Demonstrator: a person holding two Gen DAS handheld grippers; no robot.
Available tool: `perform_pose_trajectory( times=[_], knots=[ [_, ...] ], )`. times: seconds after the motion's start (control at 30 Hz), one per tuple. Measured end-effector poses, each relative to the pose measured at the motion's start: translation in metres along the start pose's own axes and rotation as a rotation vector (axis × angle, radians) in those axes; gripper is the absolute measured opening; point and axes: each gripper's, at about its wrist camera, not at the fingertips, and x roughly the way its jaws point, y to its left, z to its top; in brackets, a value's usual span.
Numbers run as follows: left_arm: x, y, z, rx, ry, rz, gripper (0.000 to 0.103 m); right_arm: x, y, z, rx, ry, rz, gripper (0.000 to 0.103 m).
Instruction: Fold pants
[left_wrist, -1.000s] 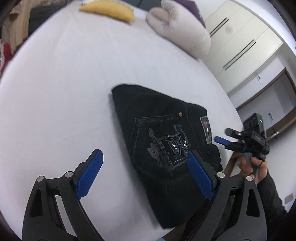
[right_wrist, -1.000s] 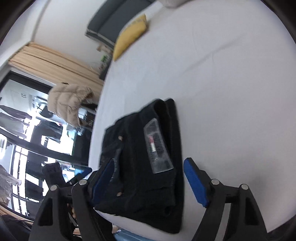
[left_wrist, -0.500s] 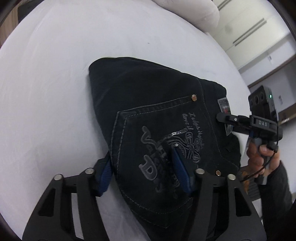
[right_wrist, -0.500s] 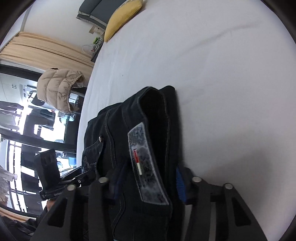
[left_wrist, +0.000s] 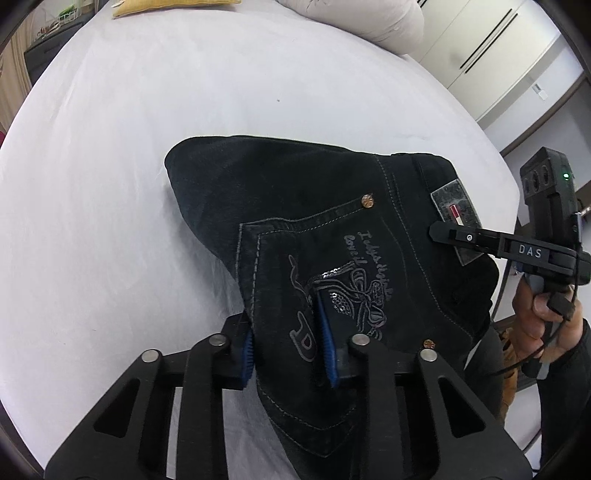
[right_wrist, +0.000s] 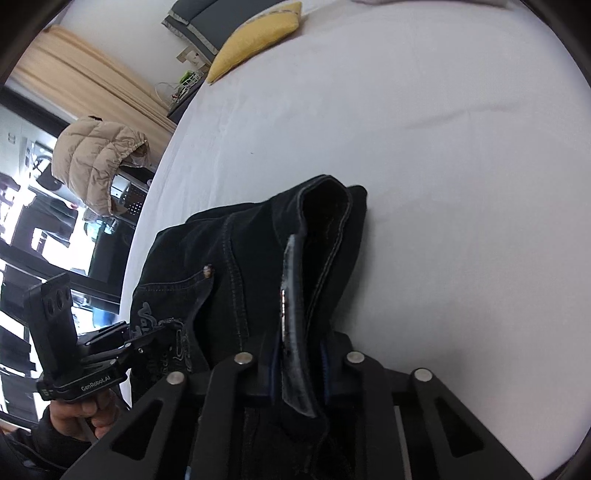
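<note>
Black folded jeans (left_wrist: 295, 206) with a stitched back pocket and a grey waistband patch (left_wrist: 456, 218) lie on the white bed (left_wrist: 147, 110). My left gripper (left_wrist: 287, 350) is closing, its blue pads pinching the pocket-side edge of the jeans between them. My right gripper (right_wrist: 299, 369) is closing too, with the waistband and patch (right_wrist: 288, 295) squeezed between its pads. The jeans (right_wrist: 236, 251) bulge upward between the two grips. Each gripper shows in the other's view: the right gripper (left_wrist: 439, 233) at the patch, the left gripper (right_wrist: 136, 341) at the pocket.
A yellow pillow (right_wrist: 255, 33) and a white pillow (left_wrist: 362, 18) sit at the bed's far end. White wardrobe doors (left_wrist: 498, 55) stand beyond the bed. A beige puffer jacket (right_wrist: 96, 158) hangs beside the bed edge. A person's hand (left_wrist: 539, 314) holds the right gripper.
Both grippers came in from open beside the jeans and narrowed onto the fabric. The jeans' near edge has lifted and bunched between them.
</note>
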Motion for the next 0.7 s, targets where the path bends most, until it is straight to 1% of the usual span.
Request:
perform_pose_trajectory(
  times=[0.07, 0.27, 0.43, 0.6, 0.7],
  knots=[
    [-0.006, 0.002, -0.001, 0.000, -0.008, -0.008, 0.023, -0.005, 0.008, 0.000, -0.019, -0.011, -0.014, 0.018],
    [-0.032, 0.009, 0.000, -0.001, -0.045, -0.030, 0.021, -0.018, 0.036, 0.003, -0.067, -0.035, -0.039, 0.017],
    [-0.060, 0.021, 0.002, -0.006, -0.107, -0.007, 0.020, -0.022, 0.061, 0.012, -0.097, -0.058, -0.019, 0.017],
    [-0.086, 0.044, 0.008, -0.010, -0.154, 0.024, 0.020, -0.016, 0.089, 0.027, -0.127, -0.075, 0.009, 0.017],
    [-0.101, 0.065, 0.014, -0.015, -0.175, 0.051, 0.020, -0.008, 0.106, 0.038, -0.139, -0.086, 0.026, 0.017]
  ],
)
